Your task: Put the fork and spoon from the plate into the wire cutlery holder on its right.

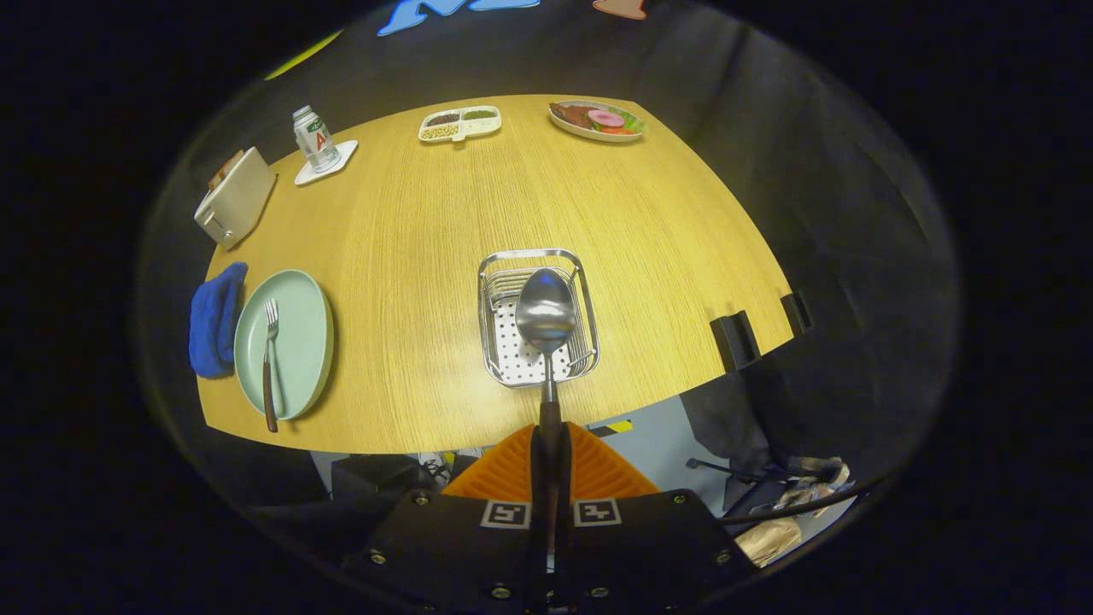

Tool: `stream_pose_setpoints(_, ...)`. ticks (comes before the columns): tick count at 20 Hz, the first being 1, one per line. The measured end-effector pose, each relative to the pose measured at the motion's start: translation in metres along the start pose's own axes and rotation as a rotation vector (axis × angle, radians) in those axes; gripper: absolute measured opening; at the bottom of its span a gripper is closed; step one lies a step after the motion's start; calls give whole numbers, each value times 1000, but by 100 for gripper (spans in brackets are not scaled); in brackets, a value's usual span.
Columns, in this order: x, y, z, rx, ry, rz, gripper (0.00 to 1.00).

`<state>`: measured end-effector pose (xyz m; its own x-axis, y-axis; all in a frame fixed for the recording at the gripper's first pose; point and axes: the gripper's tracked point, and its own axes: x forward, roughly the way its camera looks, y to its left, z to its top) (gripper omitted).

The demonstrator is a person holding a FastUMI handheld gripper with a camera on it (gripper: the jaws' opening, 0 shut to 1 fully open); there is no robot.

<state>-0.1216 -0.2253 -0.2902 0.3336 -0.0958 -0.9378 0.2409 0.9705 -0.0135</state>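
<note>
gripper [546,453] clenched on spoon [546,318] handle, bowl over wire cutlery holder [538,318] near table [410,222] front edge | spoon judged light, stiff, slick; grip by handle end | fork [270,363] on plate [299,342], front-left corner

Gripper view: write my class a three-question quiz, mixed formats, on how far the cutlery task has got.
1. True or false: the fork lies on the plate.
2. The gripper fingers are shut on the: A) fork B) spoon C) blue cloth
3. Fill in: the spoon's bowl hangs over the wire ____.

Key: 1 true; 2 B; 3 cutlery holder.
</note>
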Motion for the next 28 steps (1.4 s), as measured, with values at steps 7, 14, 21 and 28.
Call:
stream_pose_setpoints(7, -6, -7, 30, -15, -59, -1, 11)
stream_pose_setpoints(14, -11, -15, 35, 8, -110, -5, 69)
stream_pose_setpoints(21, -13, -16, 26, 23, -124, 5, 68)
stream_pose_setpoints(28, -16, -16, 15, 47, -132, 18, 68)
